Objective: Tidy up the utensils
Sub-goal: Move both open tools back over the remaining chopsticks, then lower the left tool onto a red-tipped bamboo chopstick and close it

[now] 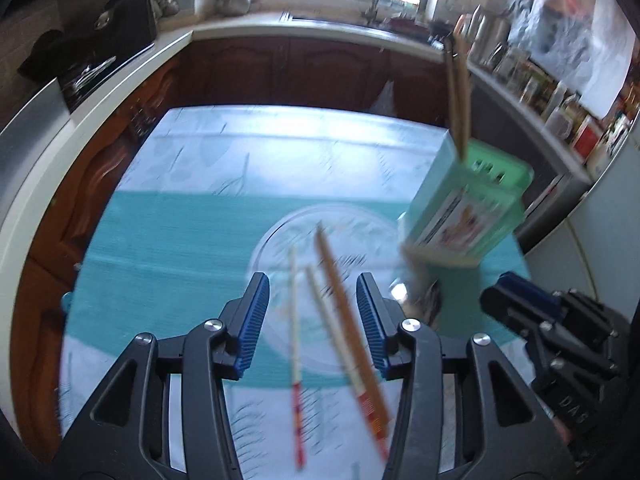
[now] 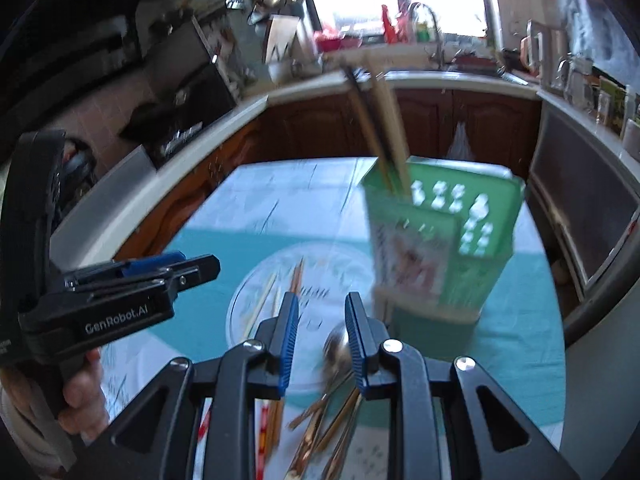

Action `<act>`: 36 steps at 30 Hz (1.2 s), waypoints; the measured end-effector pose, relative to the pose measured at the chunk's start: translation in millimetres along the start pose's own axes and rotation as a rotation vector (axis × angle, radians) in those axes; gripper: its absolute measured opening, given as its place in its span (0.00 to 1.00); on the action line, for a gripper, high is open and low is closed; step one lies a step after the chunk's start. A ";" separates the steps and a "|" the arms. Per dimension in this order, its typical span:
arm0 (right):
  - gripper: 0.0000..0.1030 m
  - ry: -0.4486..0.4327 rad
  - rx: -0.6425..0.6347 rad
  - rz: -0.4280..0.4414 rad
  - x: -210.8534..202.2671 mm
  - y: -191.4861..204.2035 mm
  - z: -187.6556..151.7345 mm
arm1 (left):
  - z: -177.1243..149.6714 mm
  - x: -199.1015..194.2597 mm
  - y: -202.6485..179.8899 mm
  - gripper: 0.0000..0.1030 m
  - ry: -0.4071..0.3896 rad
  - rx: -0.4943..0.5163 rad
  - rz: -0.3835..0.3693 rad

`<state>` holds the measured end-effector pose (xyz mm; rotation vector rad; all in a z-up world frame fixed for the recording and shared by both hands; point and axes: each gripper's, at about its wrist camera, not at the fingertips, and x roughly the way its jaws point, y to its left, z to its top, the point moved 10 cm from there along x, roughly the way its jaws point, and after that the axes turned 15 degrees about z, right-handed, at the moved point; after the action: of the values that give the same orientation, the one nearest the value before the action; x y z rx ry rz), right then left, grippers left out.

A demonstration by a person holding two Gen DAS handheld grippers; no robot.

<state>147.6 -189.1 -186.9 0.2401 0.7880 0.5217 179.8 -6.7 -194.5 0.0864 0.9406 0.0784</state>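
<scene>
Overhead, left gripper (image 1: 312, 320) (jaws apart), loose chopsticks (image 1: 340, 312)

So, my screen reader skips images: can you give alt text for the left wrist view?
The open left gripper hovers over loose chopsticks on a teal-and-white tablecloth. A green utensil holder already holding chopsticks stands to the right, with the right gripper beside it.
</scene>
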 end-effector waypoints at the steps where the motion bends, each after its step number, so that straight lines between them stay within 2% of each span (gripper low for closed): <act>1: 0.23 0.013 0.005 0.000 2.1 2.8 -3.3 | -5.1 0.8 5.5 0.43 0.009 0.006 0.008; 5: 0.23 0.060 0.012 0.029 11.5 15.0 -12.1 | -21.1 13.1 20.1 0.44 0.062 0.035 0.067; 12: 0.23 0.158 0.001 0.049 32.8 29.2 -32.4 | -57.8 48.4 24.6 0.44 0.229 0.061 0.040; 15: 0.23 0.215 0.032 0.071 42.9 33.6 -44.2 | -65.4 56.4 18.8 0.44 0.270 0.085 0.041; 23: 0.23 0.338 0.120 0.044 69.6 21.9 -71.4 | -77.9 73.6 -2.5 0.44 0.361 0.161 0.034; 31: 0.23 0.357 0.185 0.075 74.9 14.3 -82.2 | -83.5 96.7 -15.4 0.44 0.500 0.165 -0.008; 36: 0.23 0.351 0.191 0.087 74.7 11.7 -82.4 | -74.7 110.1 -23.2 0.38 0.547 0.205 0.011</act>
<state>127.4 -138.4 -284.5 0.3662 1.1752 0.5793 184.6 -15.3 -329.1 0.2694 1.4937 0.0135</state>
